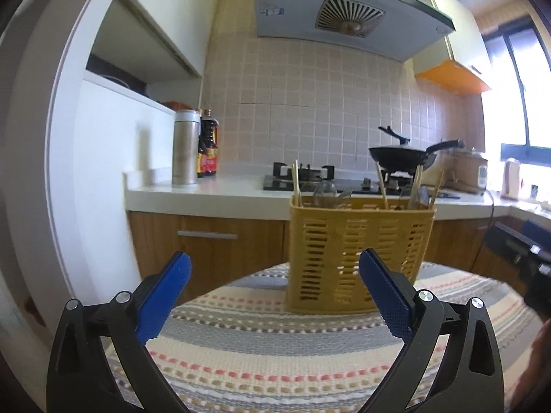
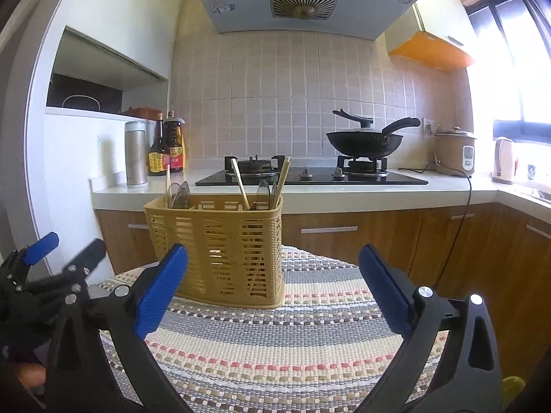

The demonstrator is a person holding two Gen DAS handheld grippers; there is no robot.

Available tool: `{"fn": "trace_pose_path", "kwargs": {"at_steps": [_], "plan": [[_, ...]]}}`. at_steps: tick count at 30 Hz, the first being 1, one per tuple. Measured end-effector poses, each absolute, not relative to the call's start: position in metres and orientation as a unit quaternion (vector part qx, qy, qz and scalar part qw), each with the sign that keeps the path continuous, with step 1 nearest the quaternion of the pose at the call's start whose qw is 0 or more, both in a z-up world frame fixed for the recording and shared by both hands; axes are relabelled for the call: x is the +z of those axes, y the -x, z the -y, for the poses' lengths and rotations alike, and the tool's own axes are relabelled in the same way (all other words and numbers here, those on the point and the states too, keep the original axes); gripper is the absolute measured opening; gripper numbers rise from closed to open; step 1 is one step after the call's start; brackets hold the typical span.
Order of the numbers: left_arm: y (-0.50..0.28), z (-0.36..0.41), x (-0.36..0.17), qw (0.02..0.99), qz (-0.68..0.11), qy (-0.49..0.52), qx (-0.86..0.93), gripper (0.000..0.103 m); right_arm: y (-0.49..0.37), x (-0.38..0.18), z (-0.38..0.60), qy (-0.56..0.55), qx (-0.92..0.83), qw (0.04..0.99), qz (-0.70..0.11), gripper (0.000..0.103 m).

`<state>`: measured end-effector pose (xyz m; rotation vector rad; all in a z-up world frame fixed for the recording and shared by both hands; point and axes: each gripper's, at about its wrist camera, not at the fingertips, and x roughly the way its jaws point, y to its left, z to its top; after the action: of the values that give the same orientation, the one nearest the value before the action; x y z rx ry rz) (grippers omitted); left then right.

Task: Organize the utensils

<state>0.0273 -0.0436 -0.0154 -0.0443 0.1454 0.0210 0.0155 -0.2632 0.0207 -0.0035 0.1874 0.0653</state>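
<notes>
From the left wrist, the left gripper [image 1: 274, 268] has its blue-padded fingers [image 1: 385, 290] spread wide and empty; the yellow slotted plastic utensil basket [image 1: 358, 251] stands upright on the striped woven mat [image 1: 261, 351], ahead of the fingers and partly behind the right-hand one, holding wooden chopsticks [image 1: 295, 182] and clear spoons [image 1: 325, 192]. From the right wrist, the right gripper [image 2: 273, 268] is likewise parted and empty, with the basket [image 2: 220, 251] ahead, just beyond its left finger [image 2: 162, 287]

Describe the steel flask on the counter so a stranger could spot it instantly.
Find the white counter left of the black hob. At its left end stands the steel flask, next to two sauce bottles. Unlike those dark, labelled bottles, it is a plain silver cylinder.
</notes>
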Motion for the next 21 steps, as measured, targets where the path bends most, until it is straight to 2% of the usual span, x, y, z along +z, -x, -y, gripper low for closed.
{"fn": "trace_pose_path", "kwargs": {"at_steps": [11, 21], "plan": [[-0.0356, 0.0467, -0.023, 0.993, -0.111, 0.005, 0.036, 0.095, -0.0191, 0.0158, 0.2601, 0.003, 0.044, 0.992, -0.114, 0.095], [-0.033, 0.0426, -0.0218, 0.994, -0.106, 0.011, 0.035, 0.095, -0.0209, 0.0125, 0.2582, 0.007, 0.037, 0.992, -0.124, 0.095]]}}
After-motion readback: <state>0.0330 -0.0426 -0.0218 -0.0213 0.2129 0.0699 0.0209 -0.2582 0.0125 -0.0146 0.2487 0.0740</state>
